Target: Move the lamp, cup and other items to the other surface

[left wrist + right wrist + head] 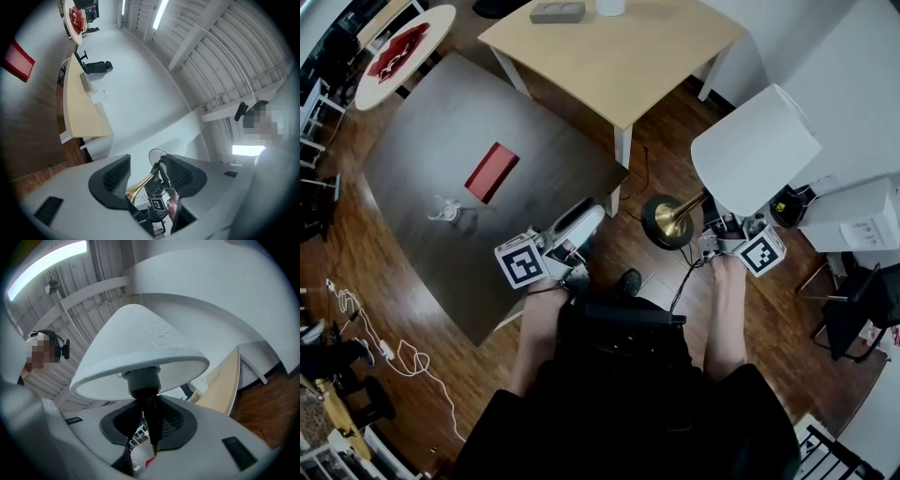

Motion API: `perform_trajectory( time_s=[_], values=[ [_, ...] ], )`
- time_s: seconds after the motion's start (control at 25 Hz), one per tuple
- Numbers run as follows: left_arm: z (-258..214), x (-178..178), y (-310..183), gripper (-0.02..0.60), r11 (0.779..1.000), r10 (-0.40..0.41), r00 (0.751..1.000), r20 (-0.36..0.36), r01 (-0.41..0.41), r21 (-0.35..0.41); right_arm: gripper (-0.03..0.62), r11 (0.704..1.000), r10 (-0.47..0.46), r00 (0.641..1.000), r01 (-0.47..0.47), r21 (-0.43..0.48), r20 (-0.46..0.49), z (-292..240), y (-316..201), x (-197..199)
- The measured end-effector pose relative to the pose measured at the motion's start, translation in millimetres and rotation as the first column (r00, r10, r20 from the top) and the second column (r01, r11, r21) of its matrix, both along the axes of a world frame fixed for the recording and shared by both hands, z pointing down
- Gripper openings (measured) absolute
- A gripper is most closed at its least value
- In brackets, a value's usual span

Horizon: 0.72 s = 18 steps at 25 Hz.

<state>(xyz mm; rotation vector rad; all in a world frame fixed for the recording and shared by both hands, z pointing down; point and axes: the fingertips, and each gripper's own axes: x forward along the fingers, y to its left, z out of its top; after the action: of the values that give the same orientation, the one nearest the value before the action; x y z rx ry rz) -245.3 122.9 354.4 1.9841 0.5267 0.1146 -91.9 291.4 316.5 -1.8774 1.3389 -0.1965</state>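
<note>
Two tables lie ahead of the grippers. The dark grey-brown square table [422, 141] spreads ahead and to the left of the left gripper [146, 174], and the light wooden square table [623, 61] stands further ahead, between the lines of both grippers. A round white table [436, 23] sits far off to the left, beyond the dark one.

The lamp with a white conical shade [140, 345] hangs clear of both tables, over the wooden floor [750, 328], and it is tilted. Its shade rises just above and ahead of the right gripper [151, 423], while its brass stem [682, 212] slants away to that gripper's left and ends in the black round base [658, 225]. The right gripper's jaws pinch the dark upper stem directly under the shade's socket. The base hangs between the two grippers, near the left gripper's tips but apart from them.

The left gripper's jaws stand spread with nothing pressed between the pads; the brass stem shows only in the distance through the gap.

The red rectangular box [491, 172] lies on the dark table, ahead and to the left of the left gripper, well apart from it. The small clear glass cup [443, 210] stands on the same table, further left of that gripper and near the box.
</note>
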Motion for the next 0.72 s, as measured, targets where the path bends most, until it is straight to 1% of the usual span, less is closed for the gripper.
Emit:
perform_trajectory(
  time_s=[0.24, 0.4, 0.52, 0.72],
  values=[
    [-7.6, 16.7, 40.1, 0.237, 0.997, 0.064, 0.998, 0.001, -0.064, 0.03, 0.095, 0.996, 0.087, 0.996, -0.086, 0.029, -0.014, -8.6, 59.8, 12.0],
    [-3.8, 35.6, 47.5, 0.238, 0.993, 0.113, 0.994, -0.002, -0.113, 0.016, 0.095, 0.989, 0.141, 0.99, -0.141, 0.035, -0.011, -10.7, 73.9, 18.5],
    [-0.8, 60.1, 55.3, 0.238, 0.986, 0.166, 0.986, -0.016, -0.167, -0.006, 0.095, 0.983, 0.181, 0.983, -0.181, 0.022, -0.012, -12.2, 81.4, 27.0],
    [0.8, 115.5, 64.3, 0.237, 0.969, 0.239, 0.97, -0.043, -0.241, -0.045, 0.095, 0.97, 0.243, 0.97, -0.243, -0.004, -0.012, -15.0, 91.9, 58.7]
  ],
)
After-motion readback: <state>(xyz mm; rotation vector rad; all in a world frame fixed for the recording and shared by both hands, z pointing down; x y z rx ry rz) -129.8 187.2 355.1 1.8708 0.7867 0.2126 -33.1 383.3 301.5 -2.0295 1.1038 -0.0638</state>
